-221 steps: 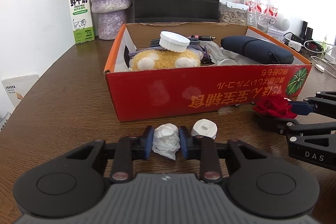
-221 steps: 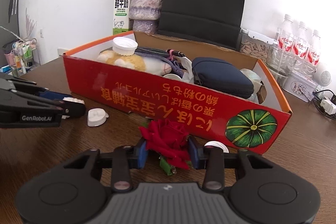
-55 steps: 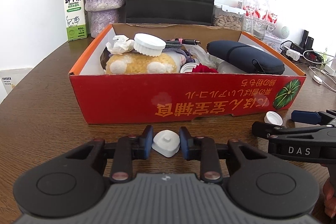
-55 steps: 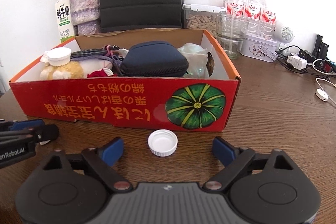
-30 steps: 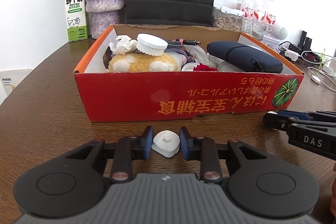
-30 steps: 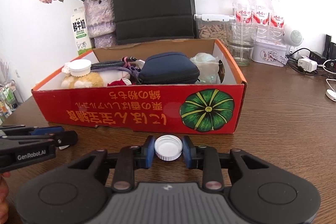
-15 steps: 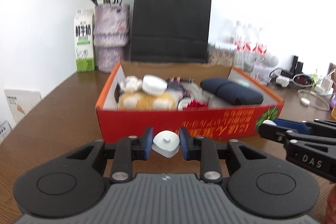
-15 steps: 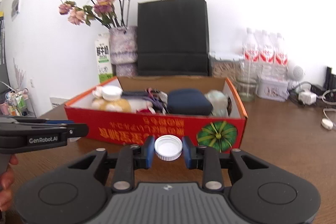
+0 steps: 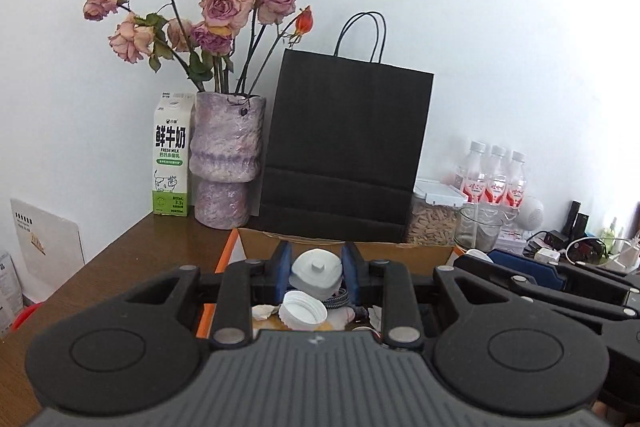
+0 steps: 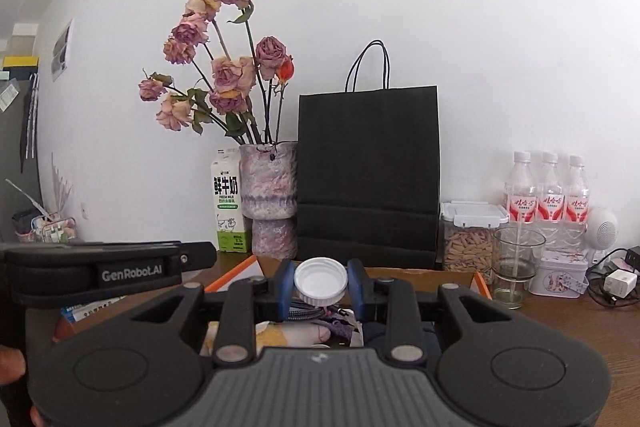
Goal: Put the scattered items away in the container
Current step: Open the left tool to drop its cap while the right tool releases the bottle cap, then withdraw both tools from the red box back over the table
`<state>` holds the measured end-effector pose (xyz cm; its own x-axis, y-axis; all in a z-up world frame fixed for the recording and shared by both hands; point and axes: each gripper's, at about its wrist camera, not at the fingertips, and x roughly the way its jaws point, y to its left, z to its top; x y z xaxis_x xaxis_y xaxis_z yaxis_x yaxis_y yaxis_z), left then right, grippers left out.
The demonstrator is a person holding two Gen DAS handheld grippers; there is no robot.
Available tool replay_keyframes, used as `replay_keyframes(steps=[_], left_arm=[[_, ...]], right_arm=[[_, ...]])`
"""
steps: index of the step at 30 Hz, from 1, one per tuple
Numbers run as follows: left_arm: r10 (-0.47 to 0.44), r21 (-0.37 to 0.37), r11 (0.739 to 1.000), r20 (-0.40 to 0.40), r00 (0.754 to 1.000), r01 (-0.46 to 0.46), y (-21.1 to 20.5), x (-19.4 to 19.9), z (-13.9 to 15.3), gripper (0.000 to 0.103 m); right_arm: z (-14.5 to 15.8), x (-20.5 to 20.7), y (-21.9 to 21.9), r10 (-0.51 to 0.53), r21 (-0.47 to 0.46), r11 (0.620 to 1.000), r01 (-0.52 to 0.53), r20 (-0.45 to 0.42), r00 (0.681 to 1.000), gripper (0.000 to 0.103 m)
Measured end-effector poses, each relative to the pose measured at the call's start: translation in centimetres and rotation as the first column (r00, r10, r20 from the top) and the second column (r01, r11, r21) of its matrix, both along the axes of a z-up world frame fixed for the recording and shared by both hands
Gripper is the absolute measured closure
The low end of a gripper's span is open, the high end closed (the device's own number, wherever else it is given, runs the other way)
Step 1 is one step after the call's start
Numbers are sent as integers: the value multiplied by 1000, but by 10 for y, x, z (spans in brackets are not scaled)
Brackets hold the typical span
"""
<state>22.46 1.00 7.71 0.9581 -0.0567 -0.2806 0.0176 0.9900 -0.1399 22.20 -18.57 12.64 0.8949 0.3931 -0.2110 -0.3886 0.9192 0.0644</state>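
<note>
My left gripper (image 9: 316,269) is shut on a white squarish cap (image 9: 317,273) and holds it above the orange cardboard box (image 9: 228,255), over a round ribbed white lid (image 9: 303,315) and a yellow plush. My right gripper (image 10: 320,285) is shut on a round white bottle cap (image 10: 321,282) and holds it above the same box (image 10: 482,283), over cables, the plush and a dark blue pouch (image 10: 400,333). The right gripper also shows at the right of the left wrist view (image 9: 516,269). Most of the box is hidden behind the gripper bodies.
Behind the box stand a black paper bag (image 9: 344,155), a purple vase of dried roses (image 9: 226,163) and a milk carton (image 9: 171,157). To the right are a jar of nuts (image 10: 468,239), a glass (image 10: 516,255), water bottles (image 10: 548,195), a tin and chargers.
Both grippers have risen from table level in front of the box to above its open top, each still holding its cap. The box now lies below the fingers.
</note>
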Motion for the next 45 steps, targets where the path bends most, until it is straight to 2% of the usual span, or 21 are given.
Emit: replay_keyframes(steps=[6,11,18,20,21,22,23,25,27,29,38,45], left_arm=[[25,6,1000,-57,998,-25,7,33,-15,75],[39,18,999,-102,994,-38,8,55,-32,75],[28,29,999,-105,994,-26,5,56,-43,75],[26,27,999,-102,994,-24,5,55,-42,71],[27,27,999,-101,994,-25,5,54,-42,55],[37,30,999,-94,995,-34,5,52,-41,34],[54,38,998,-72,996,-51,6,49,-39,26],[76,48,996,-29,997,-74,6,43,-35,0],[96,42,994,13,995,-96,7,38,-29,0],[95,34,995,29,995,-96,7,35,-26,0],[88,53,995,40,995,-90,1,22,-21,0],[65,67,995,46,997,-68,-2,-11,-17,0]], right_arm=[[-19,42,10,16,30,999,-14,-67,998,76],[-38,64,16,19,-23,999,-22,-109,994,76],[-48,71,10,-4,-28,1000,1,-132,991,76],[-48,70,9,-8,-28,1000,4,-128,992,75],[-48,69,8,-10,-27,1000,6,-123,992,72],[-48,68,7,-10,-30,1000,7,-120,993,55],[-49,68,6,-15,-33,999,11,-120,993,30],[-48,65,3,-31,-37,999,28,-104,994,8],[-44,60,-1,-48,-31,998,45,-76,996,8],[-40,57,-4,-61,-23,998,59,-65,996,0],[-31,43,-11,-79,-44,996,76,-53,995,0],[-27,12,-20,-91,-81,993,86,-58,994,0]])
